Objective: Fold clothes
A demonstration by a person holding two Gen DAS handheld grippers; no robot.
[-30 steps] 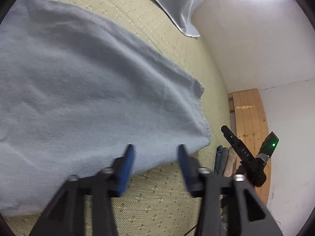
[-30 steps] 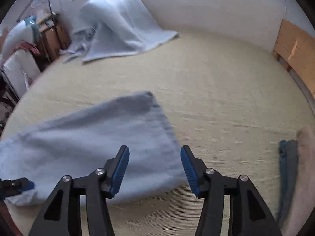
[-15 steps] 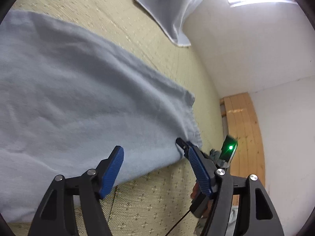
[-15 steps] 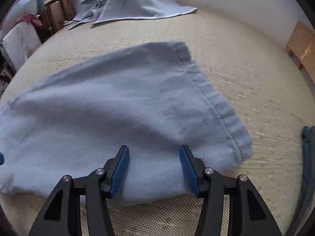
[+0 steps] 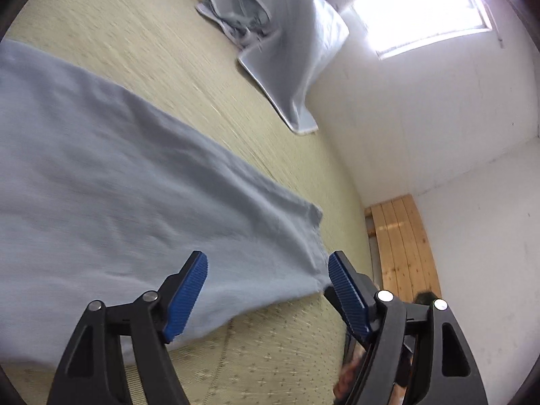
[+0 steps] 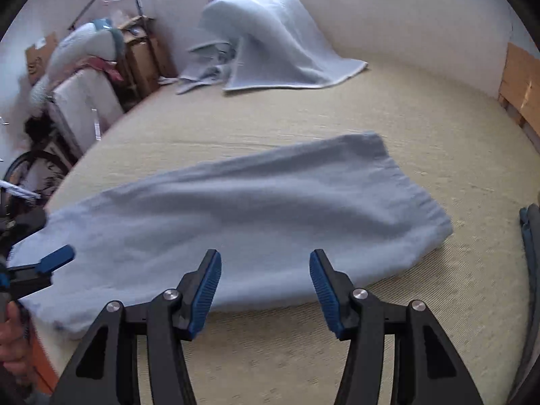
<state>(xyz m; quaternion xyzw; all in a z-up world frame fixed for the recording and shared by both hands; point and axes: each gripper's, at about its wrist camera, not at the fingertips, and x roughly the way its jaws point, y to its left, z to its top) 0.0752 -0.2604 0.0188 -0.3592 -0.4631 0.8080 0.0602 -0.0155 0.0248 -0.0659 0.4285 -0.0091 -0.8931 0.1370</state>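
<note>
Lying flat across the woven bed mat: a light blue garment, hemmed end toward the wooden headboard. Hovering over its near edge, the left gripper and right gripper, both spread wide and gripping nothing. Sitting heaped at the far end, a pale blanket. Lying off to the right, some darker folded clothes.

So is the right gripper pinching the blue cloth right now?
No, the right gripper is wide open, its blue pads apart above the flat blue cloth.
</note>
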